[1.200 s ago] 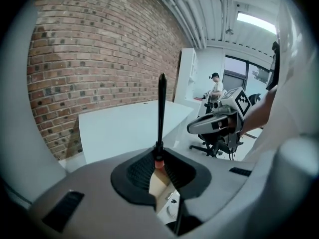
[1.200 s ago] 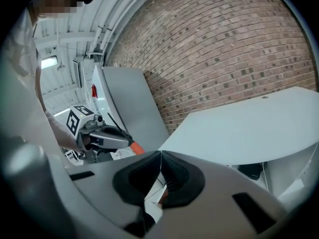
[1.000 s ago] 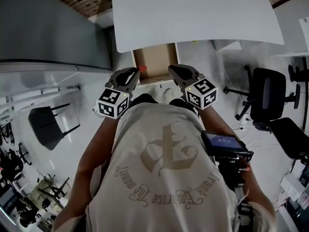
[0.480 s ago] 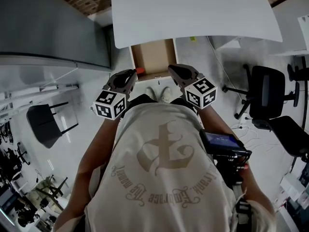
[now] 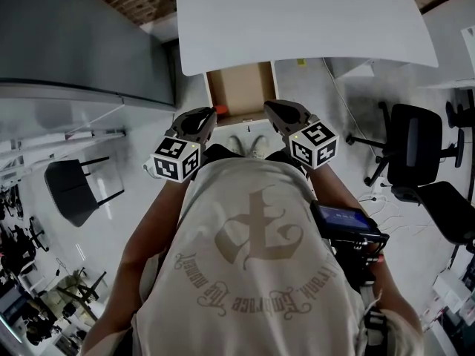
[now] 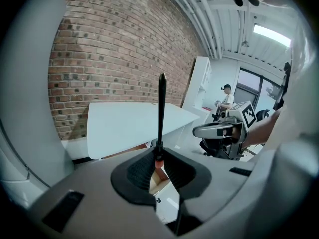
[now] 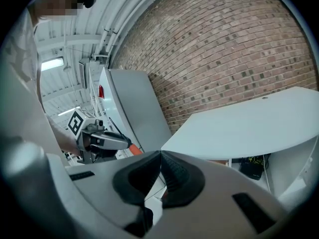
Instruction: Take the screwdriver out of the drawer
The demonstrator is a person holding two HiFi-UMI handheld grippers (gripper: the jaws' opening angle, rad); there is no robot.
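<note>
The open drawer, brown inside, juts from under the white table; nothing shows inside it. My left gripper hovers at the drawer's near left corner, shut on the screwdriver, whose orange handle peeks out at the jaw tips. In the left gripper view the black shaft stands straight up from the closed pads of the left gripper, the orange handle wedged between them. My right gripper is level with the left one, near the drawer's right corner. The right gripper is shut on nothing.
A tall grey cabinet stands left of the table. A black office chair sits on the right and a dark chair on the left. The person's shoes are on the floor just below the drawer front.
The left gripper with the screwdriver has drifted slightly back from the drawer toward the body. The right gripper has barely moved.
</note>
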